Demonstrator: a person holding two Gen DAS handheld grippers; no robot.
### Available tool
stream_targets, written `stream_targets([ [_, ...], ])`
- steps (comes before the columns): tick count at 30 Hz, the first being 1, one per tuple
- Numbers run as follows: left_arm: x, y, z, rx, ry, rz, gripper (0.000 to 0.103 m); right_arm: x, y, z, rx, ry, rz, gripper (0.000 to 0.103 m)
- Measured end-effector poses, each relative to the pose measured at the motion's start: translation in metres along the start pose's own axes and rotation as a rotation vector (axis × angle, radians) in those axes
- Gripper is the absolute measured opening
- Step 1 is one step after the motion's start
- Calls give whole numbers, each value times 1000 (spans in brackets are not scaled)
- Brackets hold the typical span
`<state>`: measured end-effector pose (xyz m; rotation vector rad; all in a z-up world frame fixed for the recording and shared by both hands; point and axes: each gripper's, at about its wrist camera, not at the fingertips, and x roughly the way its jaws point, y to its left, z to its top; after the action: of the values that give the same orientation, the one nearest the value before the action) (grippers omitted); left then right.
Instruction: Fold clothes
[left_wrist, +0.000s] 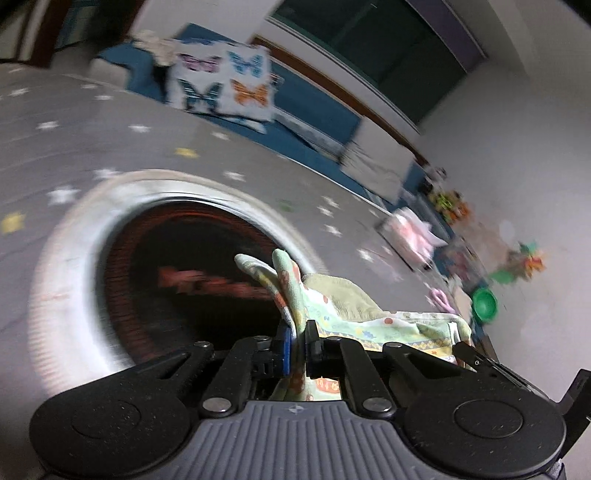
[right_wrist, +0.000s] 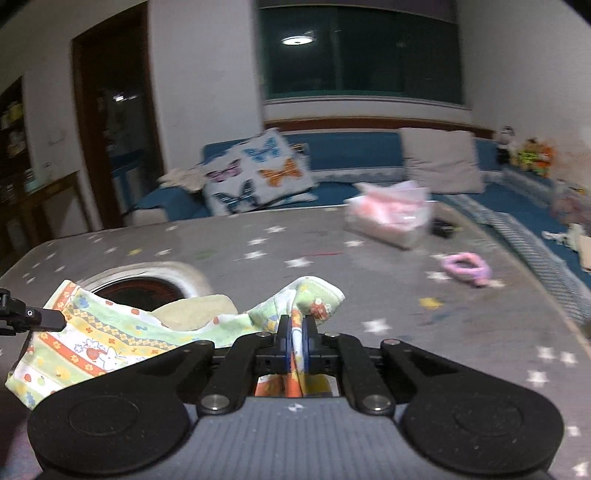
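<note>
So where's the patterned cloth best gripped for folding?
At two upper edge points, from the near side, as now: left gripper and right gripper each pinch a bunched edge of the patterned cloth, so it hangs spread between them.

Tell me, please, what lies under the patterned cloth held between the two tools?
Under the patterned cloth show the grey star-print tabletop and part of a round metal-rimmed recess, dark red inside. The cloth covers the recess's near edge, so what lies there cannot be seen.

blur: toys (left_wrist: 517, 266) unidentifiable | garment (right_wrist: 110, 339) lower edge perhaps behind claw body
</note>
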<state>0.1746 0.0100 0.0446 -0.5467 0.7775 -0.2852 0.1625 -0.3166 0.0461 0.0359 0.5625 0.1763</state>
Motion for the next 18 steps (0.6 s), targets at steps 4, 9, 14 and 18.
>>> stream_targets([
  [4,36,-40,9,54,30,-59,7,-9,-33,5,30,-23,-81,5],
  [9,80,-83,13,152,70,-72,7,-12,-73,9,72,-31,-174,5],
  [14,111,-100,4,263,91,9,12,5,-110,-7,134,42,-280,6],
  [18,113,-100,2,313,69,61,33,10,-124,-16,151,73,-302,10],
])
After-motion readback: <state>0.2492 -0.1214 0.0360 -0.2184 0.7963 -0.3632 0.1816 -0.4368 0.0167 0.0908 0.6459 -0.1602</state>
